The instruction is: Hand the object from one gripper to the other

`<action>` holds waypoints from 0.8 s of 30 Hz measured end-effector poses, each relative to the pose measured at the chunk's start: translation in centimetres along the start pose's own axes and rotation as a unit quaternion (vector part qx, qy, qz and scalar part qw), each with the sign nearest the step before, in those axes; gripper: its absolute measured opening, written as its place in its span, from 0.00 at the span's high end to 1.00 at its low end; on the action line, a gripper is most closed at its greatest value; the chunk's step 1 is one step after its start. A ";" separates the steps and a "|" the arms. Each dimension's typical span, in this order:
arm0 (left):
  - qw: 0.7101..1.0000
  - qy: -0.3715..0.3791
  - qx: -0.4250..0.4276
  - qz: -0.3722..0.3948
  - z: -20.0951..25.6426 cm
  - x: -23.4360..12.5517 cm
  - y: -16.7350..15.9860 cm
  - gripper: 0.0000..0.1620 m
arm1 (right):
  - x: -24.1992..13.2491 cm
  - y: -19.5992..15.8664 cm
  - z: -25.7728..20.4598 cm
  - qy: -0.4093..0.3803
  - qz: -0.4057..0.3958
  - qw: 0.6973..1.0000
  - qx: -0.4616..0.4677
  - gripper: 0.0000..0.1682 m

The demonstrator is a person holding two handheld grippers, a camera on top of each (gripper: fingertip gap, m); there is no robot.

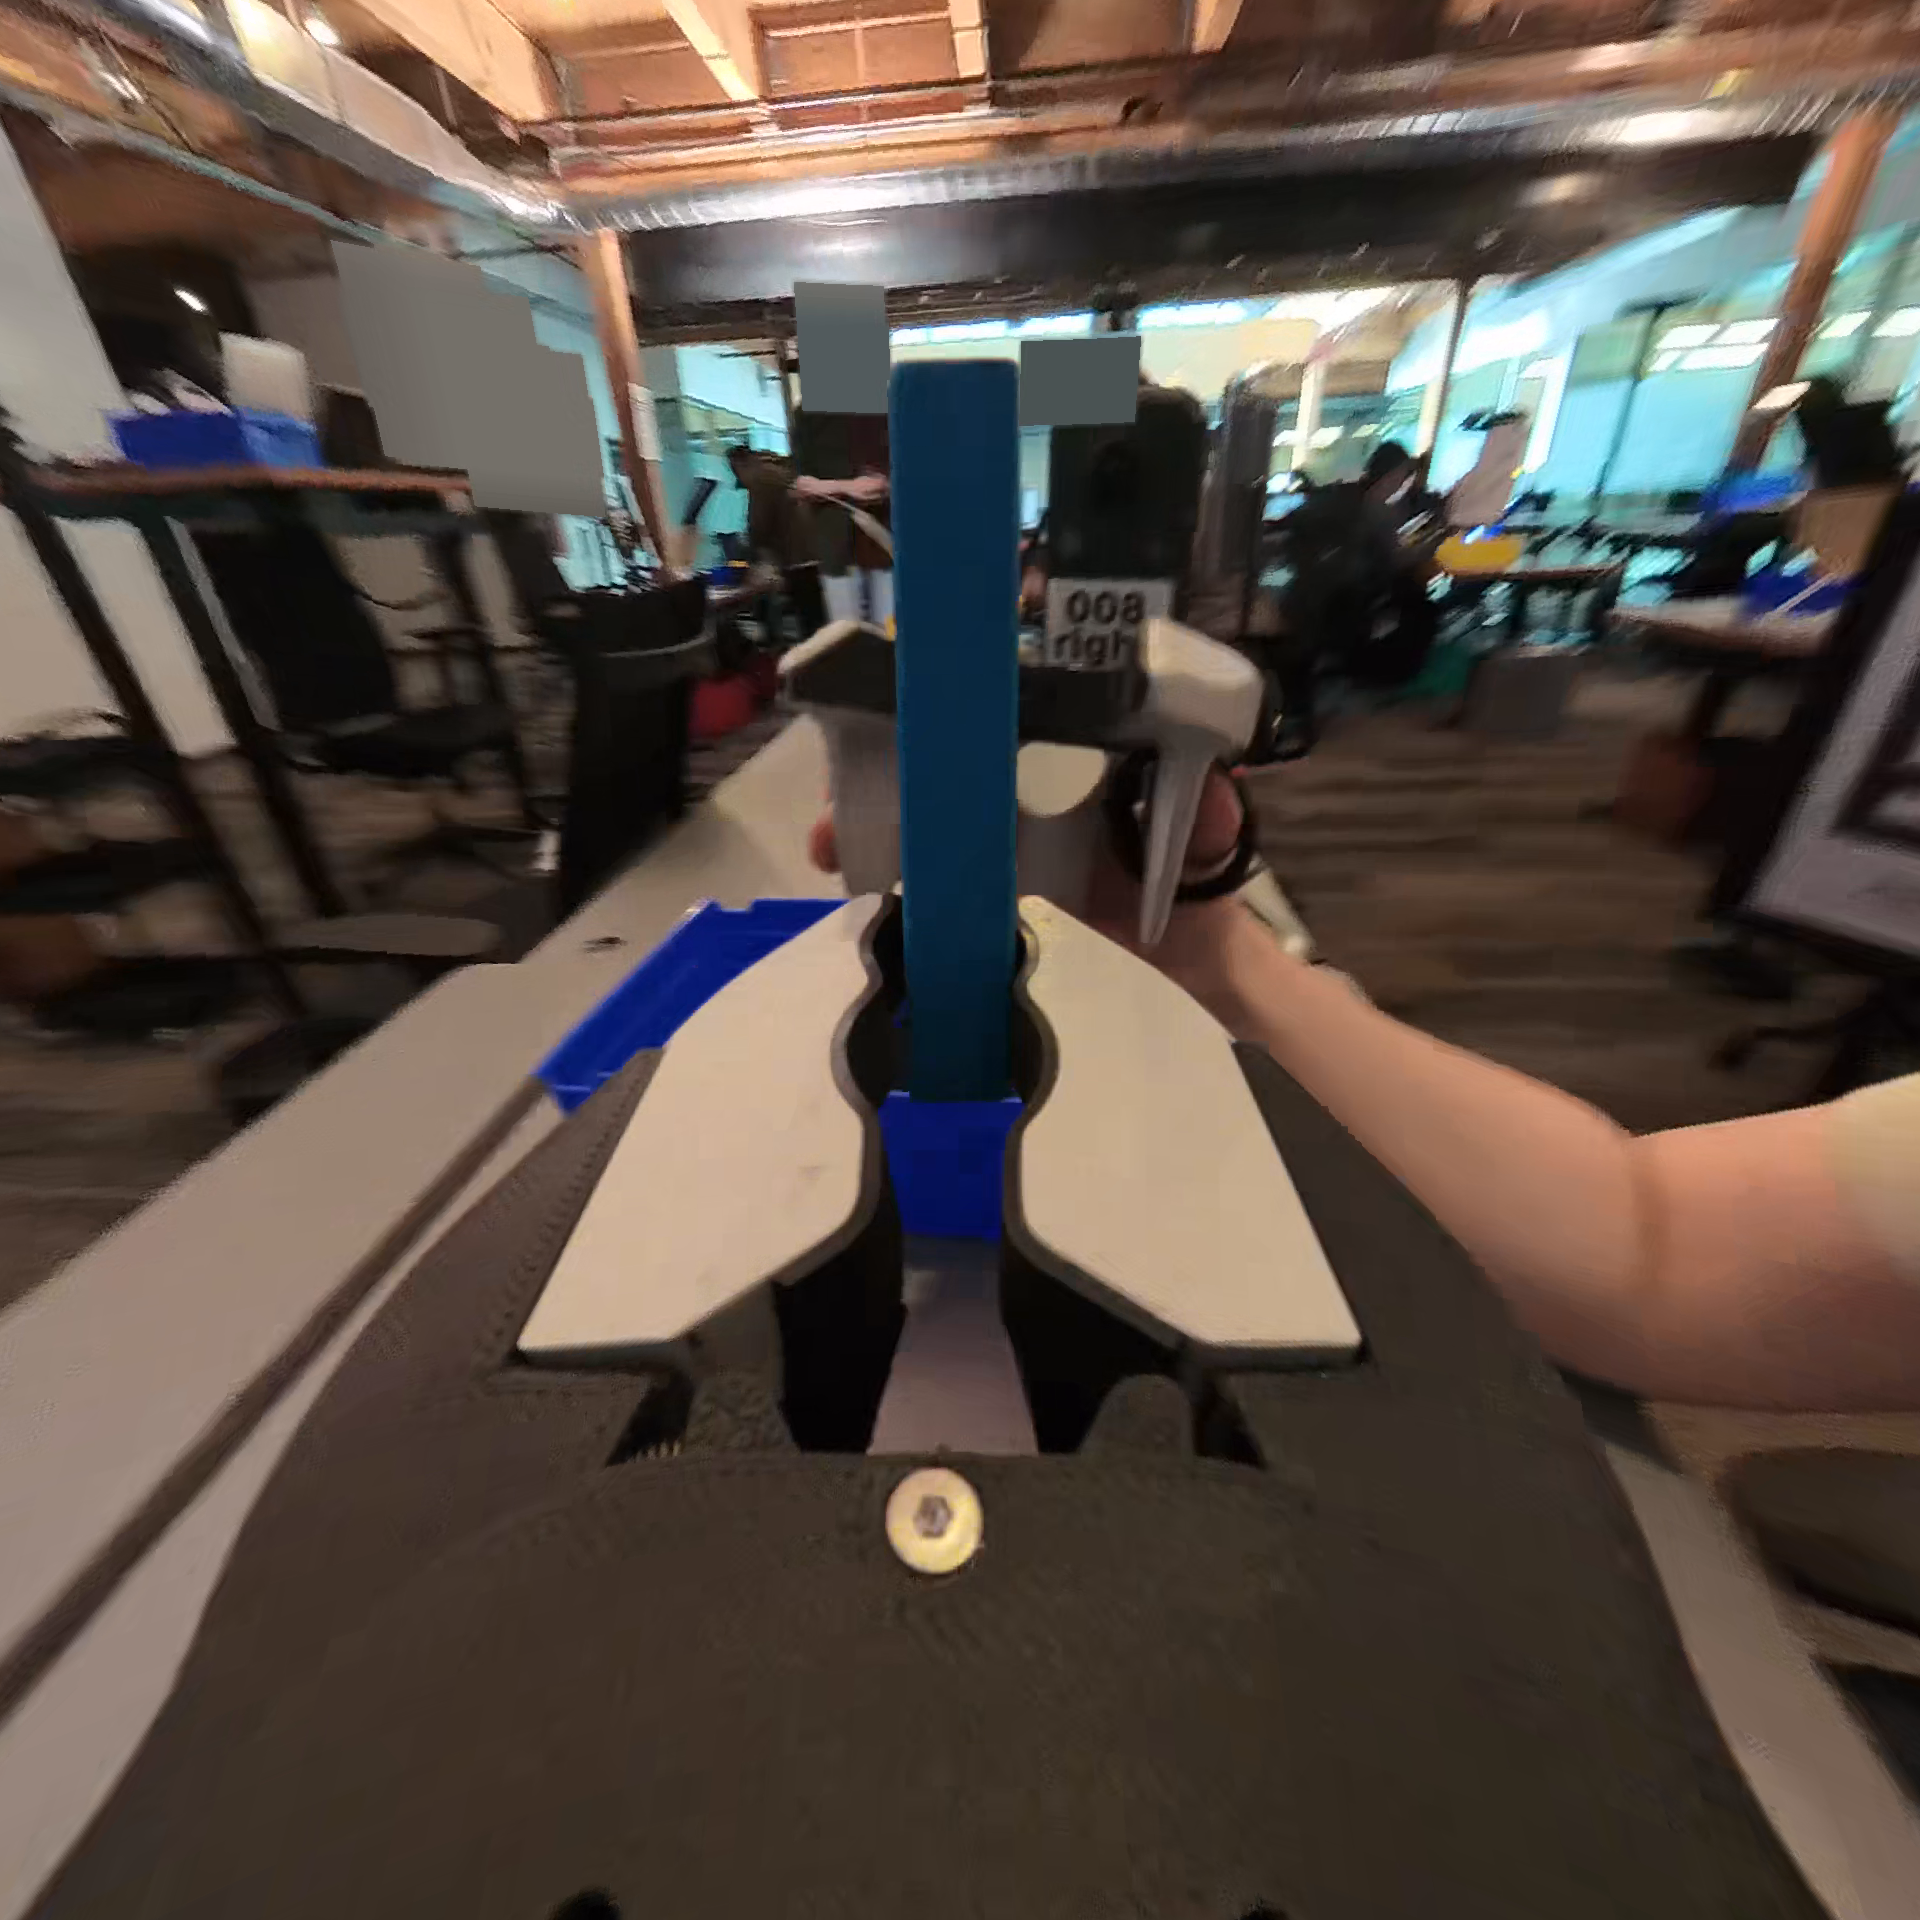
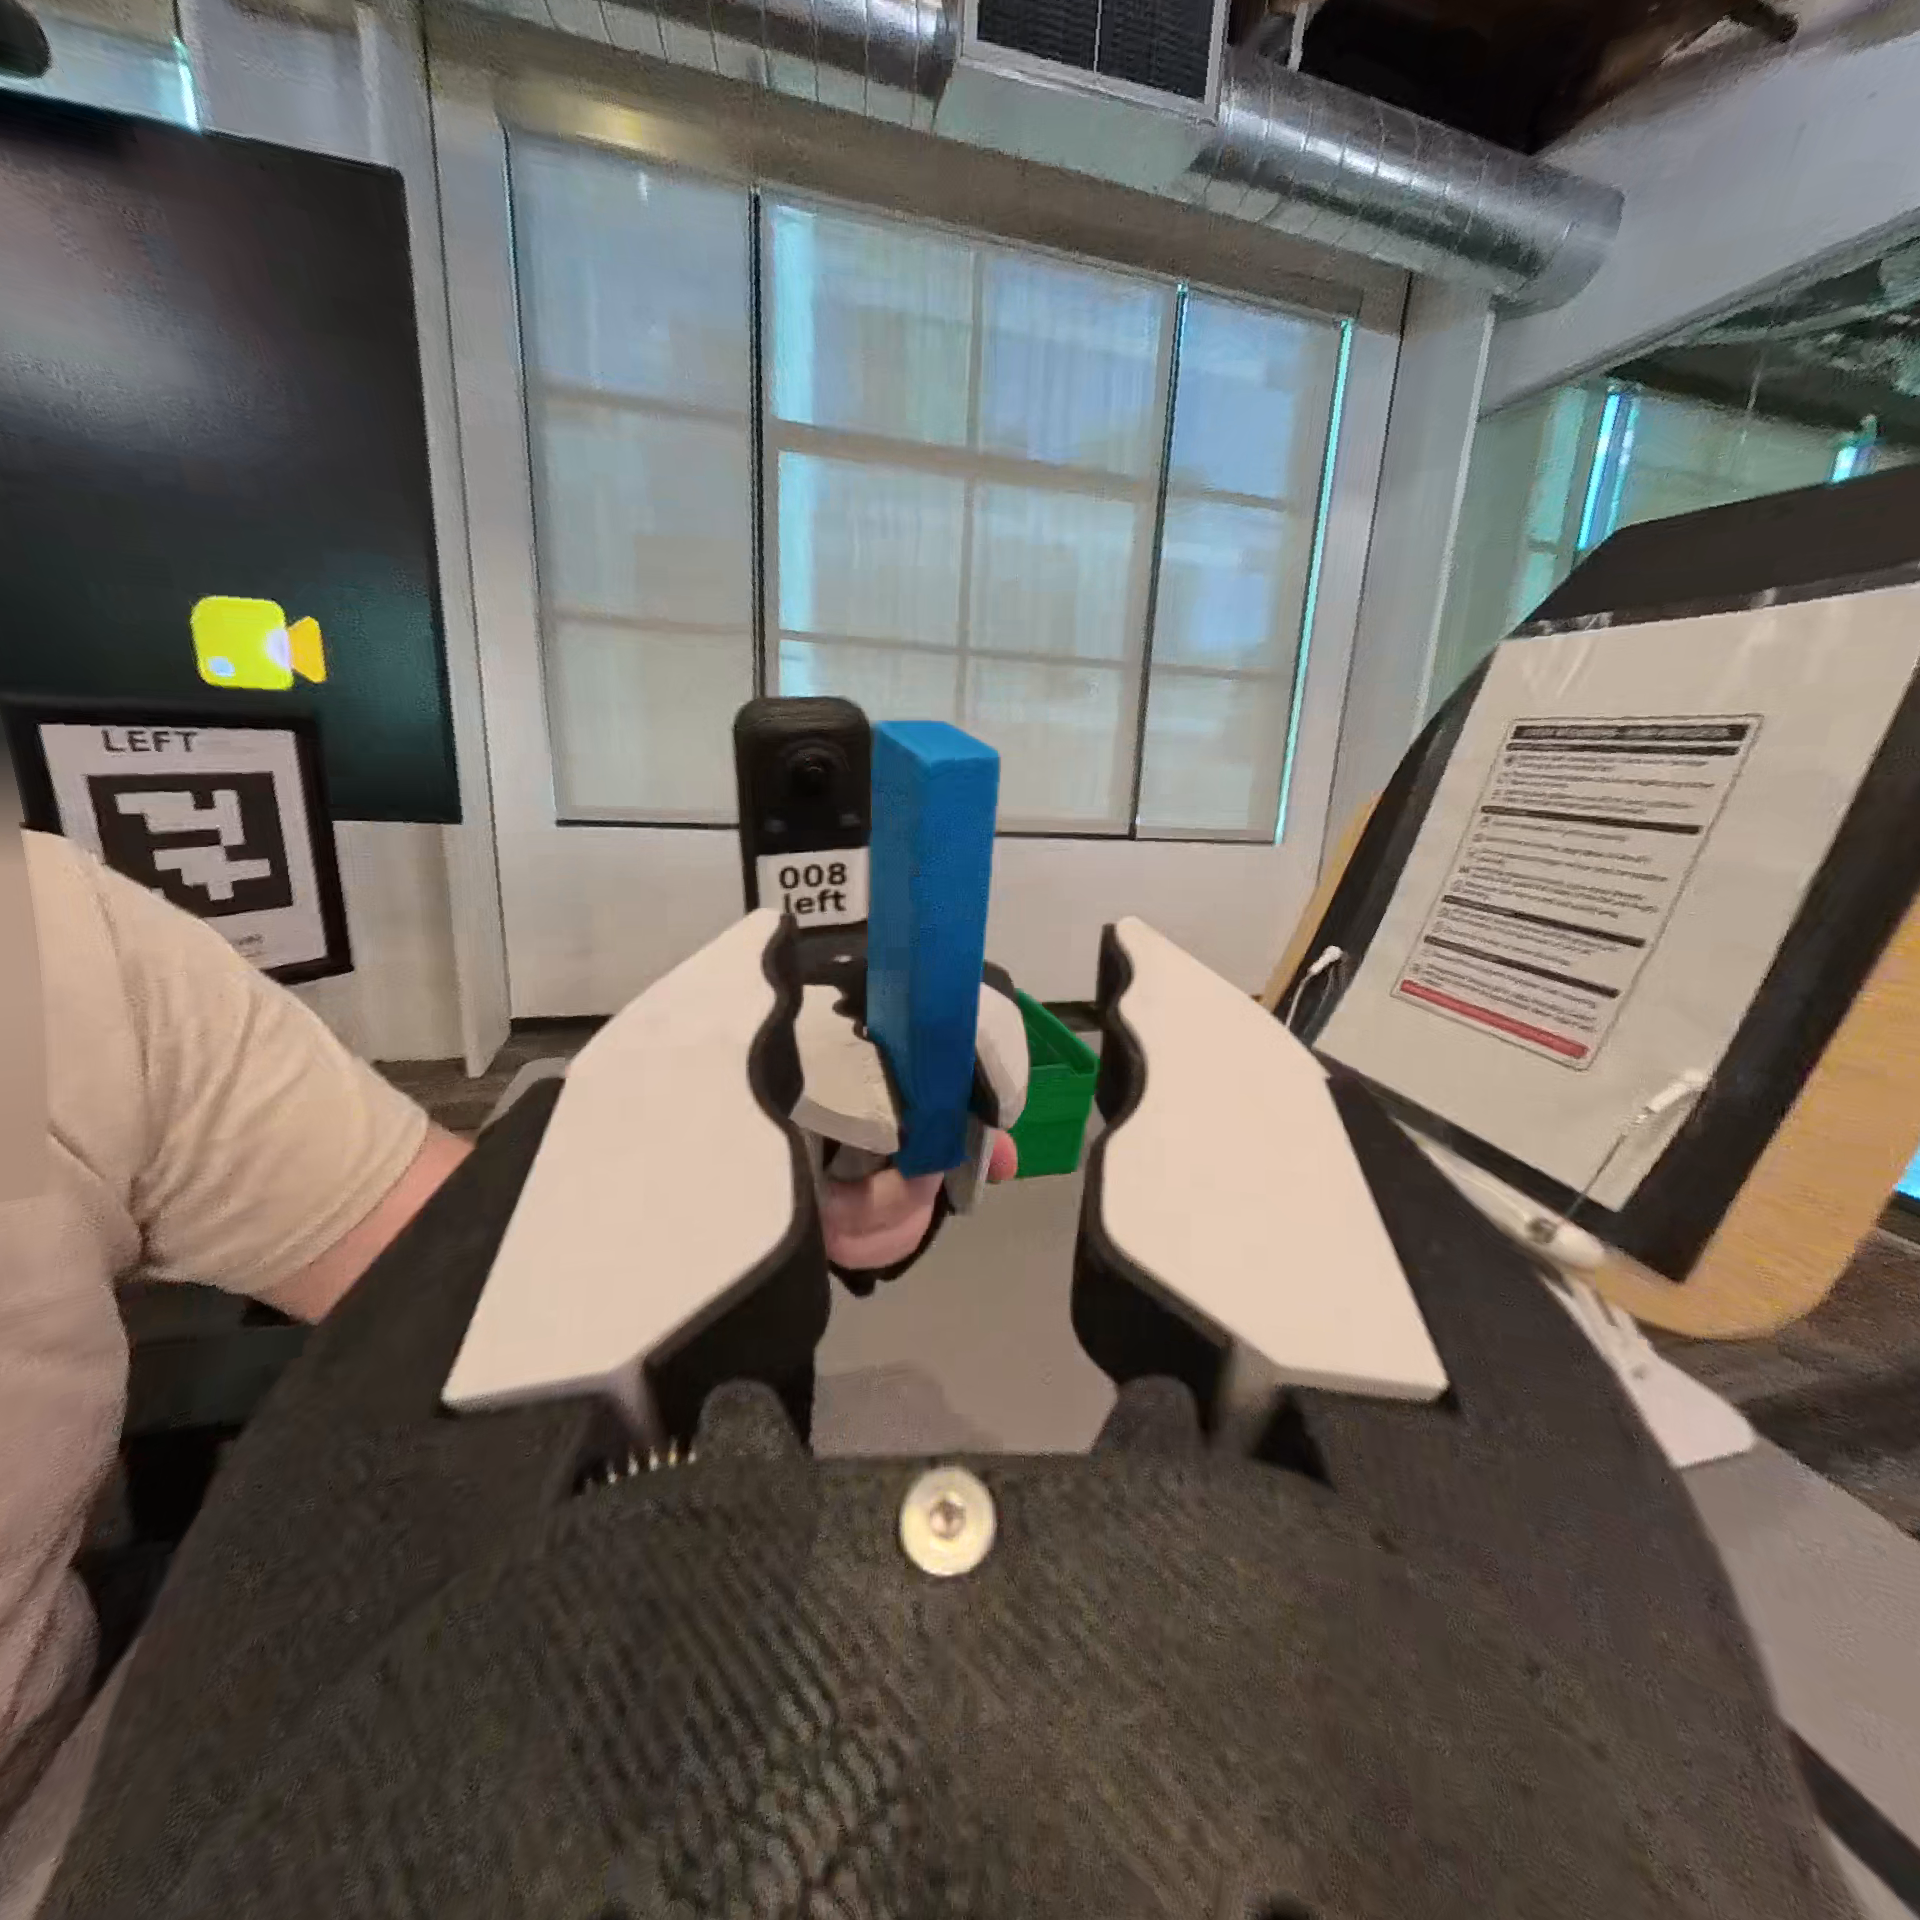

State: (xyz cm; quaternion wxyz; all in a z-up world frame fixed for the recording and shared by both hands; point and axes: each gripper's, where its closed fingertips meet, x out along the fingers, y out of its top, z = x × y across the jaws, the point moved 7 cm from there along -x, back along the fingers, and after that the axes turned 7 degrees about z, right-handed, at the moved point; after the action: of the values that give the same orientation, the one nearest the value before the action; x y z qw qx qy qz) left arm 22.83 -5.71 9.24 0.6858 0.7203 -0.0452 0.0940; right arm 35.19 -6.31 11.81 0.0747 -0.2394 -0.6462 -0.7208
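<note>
Left gripper (image 1: 951,997): I see it clamped on block (image 1: 954,727).
Right gripper (image 2: 940,997): apart, facing block, not touching.
Left to do: I judge transfer pending.

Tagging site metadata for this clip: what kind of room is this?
Likely an open-plan office or lab workspace: exposed ceiling ductwork, a big gridded window, a dark wall screen, and people at desks in the background.

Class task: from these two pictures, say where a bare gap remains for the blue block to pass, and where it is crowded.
Free: the gap between the open right gripper fingers. Crowded: the left gripper, shut on the blue block; the green bin sits behind it.
</note>
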 end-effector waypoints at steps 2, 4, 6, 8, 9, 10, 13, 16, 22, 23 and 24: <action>0.998 -0.028 -0.059 -0.004 0.0 0.3 -0.4 0.90 | 0.7 -1.2 -0.1 0.010 -0.026 1.000 -0.002 0.67; 0.993 -0.055 -0.099 -0.027 0.0 0.5 -0.9 0.90 | 1.1 -1.8 -0.1 0.014 -0.046 0.999 -0.008 0.87; 0.993 -0.051 -0.102 -0.040 -0.8 0.2 -1.1 0.88 | 1.0 -2.2 0.3 0.019 -0.073 0.996 0.043 0.90; 0.996 -0.022 -0.058 -0.063 -1.8 -0.8 -1.0 0.67 | 0.6 -2.8 1.2 -0.004 -0.121 0.990 0.070 0.90; 0.997 -0.002 -0.032 -0.071 -2.2 -1.4 -0.7 0.59 | 0.4 -3.3 1.4 -0.016 -0.147 0.987 0.056 0.90; 0.997 0.011 -0.005 -0.071 -2.5 -1.9 -0.2 0.56 | 0.2 -3.8 1.5 -0.022 -0.181 0.983 0.038 0.90; 0.998 0.001 0.037 -0.041 -1.6 -2.9 1.3 0.62 | 0.1 -5.6 1.0 -0.007 -0.278 0.961 0.014 0.90; 0.993 0.002 0.064 -0.096 -1.2 -2.6 0.6 0.66 | 0.3 -7.0 0.3 0.011 -0.347 0.938 -0.005 0.90; 0.963 -0.028 0.119 -0.239 -0.8 -1.9 -3.2 0.86 | -0.3 -8.5 -0.2 0.000 -0.449 0.891 -0.059 0.89; 0.961 -0.030 0.120 -0.247 -0.8 -1.8 -3.4 0.87 | -0.4 -8.6 -0.2 -0.004 -0.456 0.887 -0.070 0.89; 0.961 -0.029 0.120 -0.249 -0.9 -1.7 -3.3 0.88 | -0.5 -8.5 0.0 -0.009 -0.453 0.888 -0.084 0.89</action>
State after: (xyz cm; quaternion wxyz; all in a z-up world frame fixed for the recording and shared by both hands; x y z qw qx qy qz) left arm 21.71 -4.74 5.69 0.5943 0.7883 0.1271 -0.0964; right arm 32.05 -5.13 3.97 -0.2860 0.0675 -0.6221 -0.7257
